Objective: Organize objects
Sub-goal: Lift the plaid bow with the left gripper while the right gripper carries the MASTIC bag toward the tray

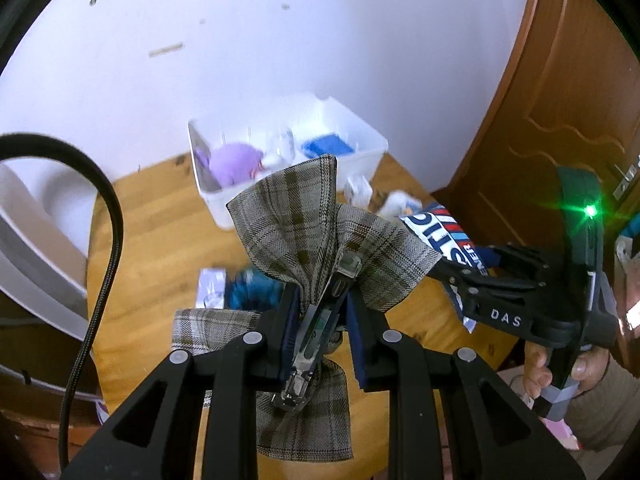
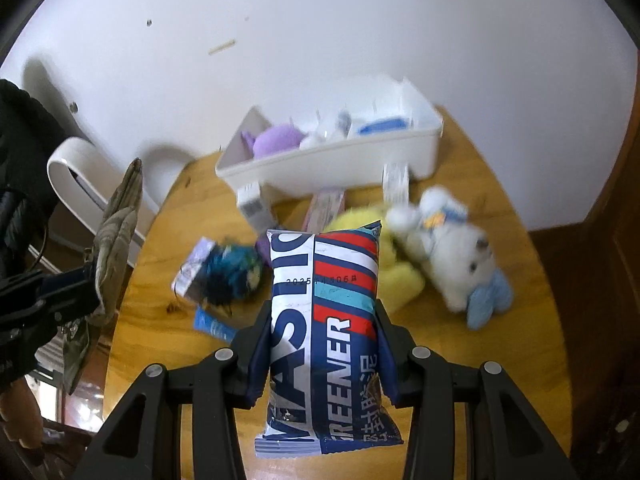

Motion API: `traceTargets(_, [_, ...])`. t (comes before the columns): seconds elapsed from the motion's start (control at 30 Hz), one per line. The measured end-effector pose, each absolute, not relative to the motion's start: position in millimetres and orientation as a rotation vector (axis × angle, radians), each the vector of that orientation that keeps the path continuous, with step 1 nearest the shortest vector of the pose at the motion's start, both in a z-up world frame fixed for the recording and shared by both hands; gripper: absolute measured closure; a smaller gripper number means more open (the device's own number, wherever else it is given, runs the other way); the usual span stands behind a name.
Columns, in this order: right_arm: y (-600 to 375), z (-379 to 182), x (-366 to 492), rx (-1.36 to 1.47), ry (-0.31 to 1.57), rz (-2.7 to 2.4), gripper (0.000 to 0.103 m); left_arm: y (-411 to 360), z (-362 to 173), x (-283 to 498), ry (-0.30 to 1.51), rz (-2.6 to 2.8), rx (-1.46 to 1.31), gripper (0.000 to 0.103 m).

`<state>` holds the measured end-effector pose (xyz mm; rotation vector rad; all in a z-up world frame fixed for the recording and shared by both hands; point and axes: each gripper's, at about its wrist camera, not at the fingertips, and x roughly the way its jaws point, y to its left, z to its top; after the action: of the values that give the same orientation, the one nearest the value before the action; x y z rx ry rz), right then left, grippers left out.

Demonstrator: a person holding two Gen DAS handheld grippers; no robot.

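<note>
Two grippers, each holding one thing above the wooden table [image 2: 460, 320]: the left gripper [image 1: 318, 312] clamps a plaid bow clip [image 1: 320, 232], the right gripper [image 2: 320, 344] pinches one blue packet [image 2: 324, 320]. One white bin [image 2: 332, 160] stands behind; two plush toys [image 2: 448, 256] lie beside it.
</note>
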<state>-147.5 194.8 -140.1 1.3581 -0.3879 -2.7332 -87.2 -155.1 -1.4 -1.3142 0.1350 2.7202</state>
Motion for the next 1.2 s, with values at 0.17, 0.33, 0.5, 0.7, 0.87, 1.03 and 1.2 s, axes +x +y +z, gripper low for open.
traceTargets(0.17, [204,-116,-162,1.296,-0.345,-2.783,0.058,-152,23,-112,0.150,2.764,-1.256,0.078])
traceTargets(0.33, [210,-91,-179,1.233,-0.292,-2.832,0.058,-148,44,-139,0.157,2.804,-1.206,0.078])
traceTargets(0.5, [216,-63,-195,1.156,-0.238,-2.880,0.058,-144,60,-162,0.178,2.838,-1.162,0.078])
traceTargets(0.7, [218,-36,-214,1.099,-0.153,-2.928,0.058,-146,80,-190,0.182,2.891,-1.127,0.078])
traceTargets(0.87, [222,-7,-235,1.042,-0.083,-2.981,0.058,-154,100,-211,0.187,2.951,-1.106,0.078])
traceTargets(1.03, [230,26,-255,0.969,-0.054,-3.042,0.058,-161,116,-230,0.190,3.000,-1.088,0.078])
traceTargets(1.2, [238,50,-280,0.956,-0.072,-3.068,0.058,-167,126,-254,0.192,3.042,-1.086,0.078])
